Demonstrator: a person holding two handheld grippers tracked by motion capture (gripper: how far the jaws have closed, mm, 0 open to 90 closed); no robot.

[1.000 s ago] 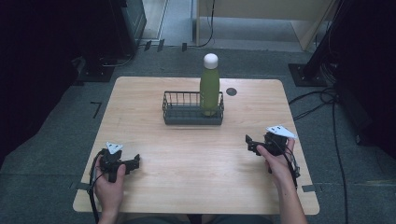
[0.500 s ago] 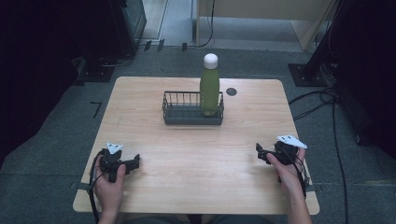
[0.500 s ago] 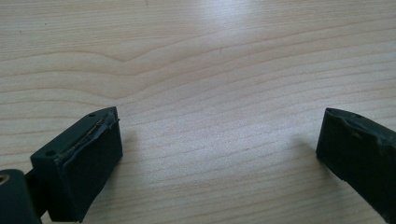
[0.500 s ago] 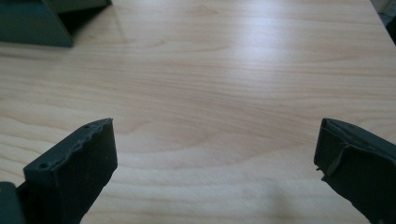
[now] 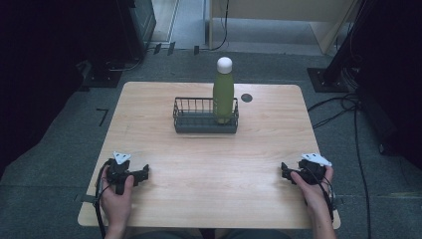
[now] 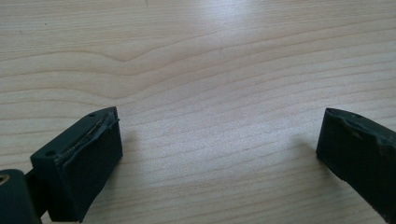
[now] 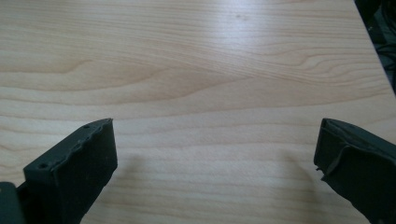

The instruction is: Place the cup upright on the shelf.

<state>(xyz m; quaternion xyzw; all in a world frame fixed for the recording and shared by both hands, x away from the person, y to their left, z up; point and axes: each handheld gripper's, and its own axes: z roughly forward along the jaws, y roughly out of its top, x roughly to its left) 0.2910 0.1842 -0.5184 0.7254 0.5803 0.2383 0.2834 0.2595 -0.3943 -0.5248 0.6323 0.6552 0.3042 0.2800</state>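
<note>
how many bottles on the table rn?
1. A green bottle with a white cap stands upright in the right end of the dark wire basket at the table's far middle. Nothing seems hidden behind it.

high: overhead, forward-down | claw views: close, sharing table

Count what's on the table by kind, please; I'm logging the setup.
Bottle: 1, green with a white cap, standing in the basket
Wire basket: 1
Hand-held grippers: 2, left gripper and right gripper, both open and holding nothing
Total: 4
</note>
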